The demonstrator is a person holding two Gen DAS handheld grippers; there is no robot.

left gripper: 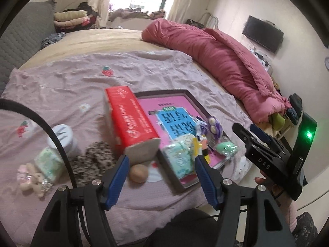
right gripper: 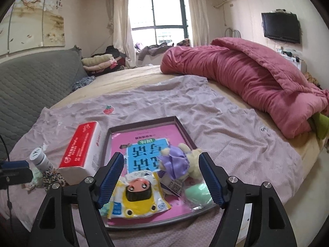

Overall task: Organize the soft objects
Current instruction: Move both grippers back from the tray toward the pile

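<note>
A dark-rimmed tray [right gripper: 186, 132] lies on the bed with a pink book [right gripper: 144, 138] in it. On the book lie a yellow doll packet [right gripper: 137, 201], a plush in a purple dress [right gripper: 178, 162] and a mint green sponge [right gripper: 197, 193]. My right gripper [right gripper: 161, 177] is open and empty just above them. My left gripper [left gripper: 161, 164] is open and empty over the tray's near corner [left gripper: 170, 177], by a green tissue pack [left gripper: 178, 156]. A red tissue box [left gripper: 129, 119] stands left of the tray. The right gripper [left gripper: 253, 131] also shows in the left wrist view.
Left of the tray lie a leopard-print cloth [left gripper: 94, 160], a tan ball [left gripper: 138, 173], a white bottle [left gripper: 63, 140], another green tissue pack [left gripper: 49, 162] and a small plush charm [left gripper: 33, 181]. A rolled red quilt [right gripper: 246, 78] lies across the far right of the bed.
</note>
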